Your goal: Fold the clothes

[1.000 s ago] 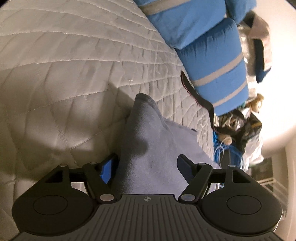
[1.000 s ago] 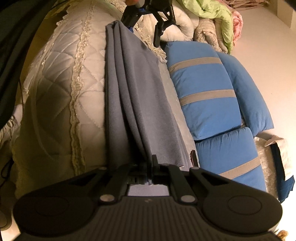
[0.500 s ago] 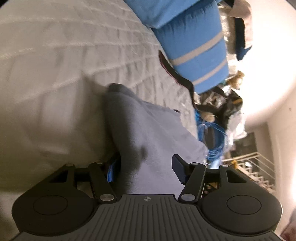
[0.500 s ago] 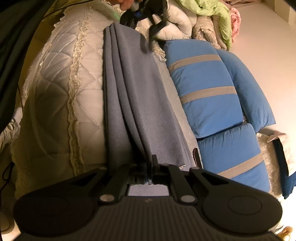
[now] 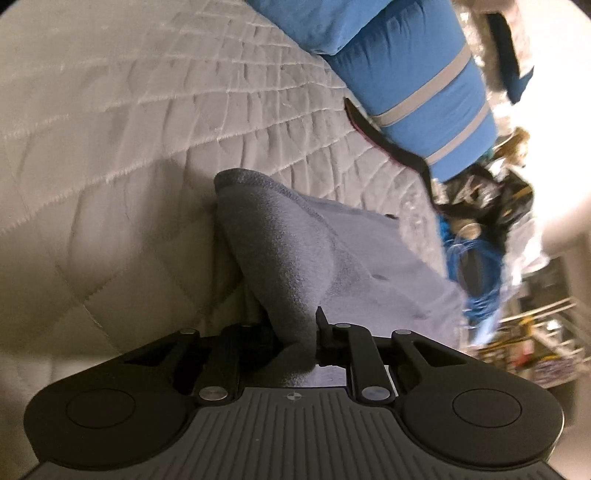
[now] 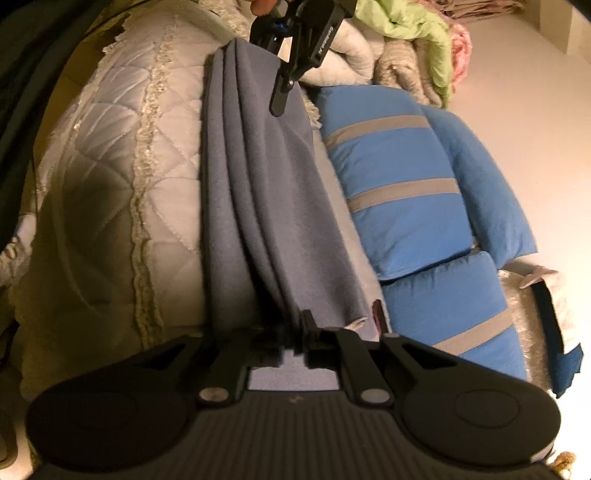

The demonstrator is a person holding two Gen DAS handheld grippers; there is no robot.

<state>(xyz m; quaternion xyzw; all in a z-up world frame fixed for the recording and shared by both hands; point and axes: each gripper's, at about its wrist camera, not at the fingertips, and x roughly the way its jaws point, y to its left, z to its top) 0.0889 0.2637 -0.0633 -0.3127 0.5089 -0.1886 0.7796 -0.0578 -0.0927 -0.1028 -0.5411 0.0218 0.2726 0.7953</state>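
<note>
Left gripper (image 5: 295, 332) fingers, wide a second ago, are closing on the far end of the grey garment (image 6: 258, 192). Right gripper (image 6: 295, 334) fingers are opening at the near end. Garment lies lengthwise on the bed (image 6: 110, 166), running between both grippers.

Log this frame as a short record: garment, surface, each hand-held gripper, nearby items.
garment: grey-blue cloth, folded lengthwise into a long strip, stretched between both grippers
surface: white quilted bedspread, cloth lying along it
left hand-held gripper: jaws closing, far end of the cloth bunched between them
right hand-held gripper: jaws opening, near end of the cloth between them in this frame
beside cloth: blue cushions with grey stripes
far corner: green fabric on a pile of other textiles
fold stage: lengthwise fold done, strip not yet folded end to end
</note>
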